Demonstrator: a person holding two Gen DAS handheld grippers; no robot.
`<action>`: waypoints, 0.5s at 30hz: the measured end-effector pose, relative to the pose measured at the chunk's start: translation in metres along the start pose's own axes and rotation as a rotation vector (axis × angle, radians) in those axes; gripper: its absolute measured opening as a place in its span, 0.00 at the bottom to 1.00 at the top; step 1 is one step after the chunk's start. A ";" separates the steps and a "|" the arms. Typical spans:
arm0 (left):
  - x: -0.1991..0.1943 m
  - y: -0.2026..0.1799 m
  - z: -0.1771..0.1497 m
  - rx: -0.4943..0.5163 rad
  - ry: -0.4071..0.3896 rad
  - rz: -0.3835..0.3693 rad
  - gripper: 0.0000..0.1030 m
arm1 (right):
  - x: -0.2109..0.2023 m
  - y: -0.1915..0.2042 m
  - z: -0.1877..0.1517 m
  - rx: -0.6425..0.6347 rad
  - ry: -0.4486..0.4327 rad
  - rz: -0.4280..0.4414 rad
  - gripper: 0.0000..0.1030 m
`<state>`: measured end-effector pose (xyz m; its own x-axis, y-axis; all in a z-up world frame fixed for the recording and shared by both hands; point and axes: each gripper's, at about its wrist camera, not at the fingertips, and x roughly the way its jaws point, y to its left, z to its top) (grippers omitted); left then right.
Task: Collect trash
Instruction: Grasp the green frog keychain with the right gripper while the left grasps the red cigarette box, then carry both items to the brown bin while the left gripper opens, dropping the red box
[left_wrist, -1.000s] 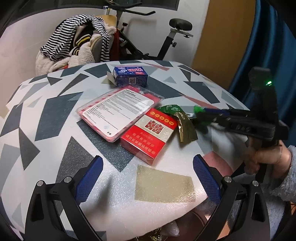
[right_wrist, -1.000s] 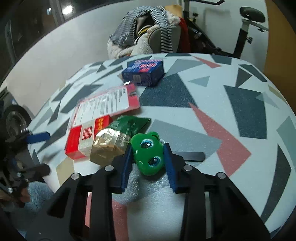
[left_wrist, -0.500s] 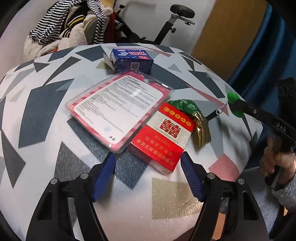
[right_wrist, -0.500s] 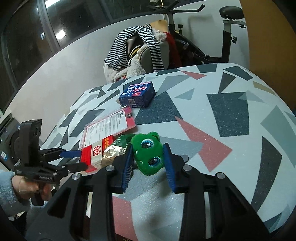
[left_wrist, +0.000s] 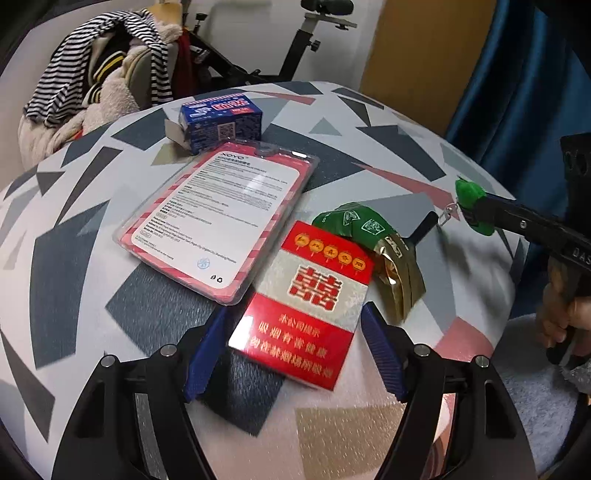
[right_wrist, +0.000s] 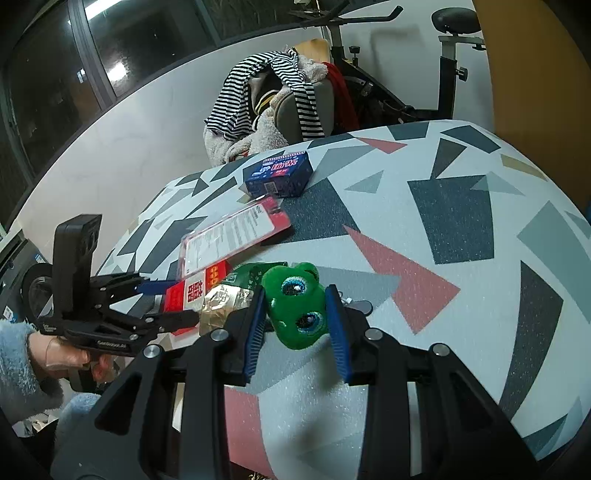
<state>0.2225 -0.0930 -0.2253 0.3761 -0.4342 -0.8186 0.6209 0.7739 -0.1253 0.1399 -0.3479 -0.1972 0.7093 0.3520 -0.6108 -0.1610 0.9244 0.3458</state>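
Bench (left_wrist: 388, 155) with a white cover full of grey, dark blue and pink triangles takes up most of both views, and all the trash sits in a loose cluster on it. Behind it there's an exercise bike (right_wrist: 447, 59) and a chair piled with striped and fluffy clothes (left_wrist: 110, 85), plus a blue curtain (left_wrist: 524, 92) off to the side.

Biggest item is the clear plastic blister pack (left_wrist: 221, 218) with a pink-striped border and a white printed label, lying flat. Its near corner overlaps the edge of the red cigarette box (left_wrist: 310, 306), which lies flat just in front of it. Tucked against the far side of the red box is a crumpled green and gold foil wrapper (left_wrist: 373, 236). Further back, just beyond the blister pack, sits a small blue carton (left_wrist: 221, 122) with one flap open.

Left gripper (left_wrist: 295, 354) is low over the bench with its jaws spread wide, blue pads either side of the near end of the cigarette box. There's a gap on each side, so it isn't gripping anything.

Right gripper (right_wrist: 295, 325) is off to the side of the cluster, jaws pinched onto a little green frog plush (right_wrist: 295, 306) with embroidered blue eyes. A small metal clasp hangs off the frog, and a dark strap (left_wrist: 424, 225) lies on the bench below it, right next to the foil wrapper
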 end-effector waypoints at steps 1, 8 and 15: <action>0.003 0.000 0.002 0.006 0.012 -0.001 0.69 | 0.000 0.000 -0.001 0.000 0.001 -0.001 0.34; 0.005 -0.012 0.002 0.072 0.041 0.040 0.63 | -0.001 0.004 -0.005 0.001 0.015 -0.004 0.34; -0.033 -0.019 -0.021 -0.011 -0.051 0.035 0.62 | -0.007 0.022 -0.014 -0.036 0.030 0.002 0.34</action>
<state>0.1838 -0.0838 -0.2072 0.4320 -0.4293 -0.7931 0.5995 0.7937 -0.1032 0.1223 -0.3277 -0.1952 0.6882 0.3580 -0.6310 -0.1875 0.9280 0.3220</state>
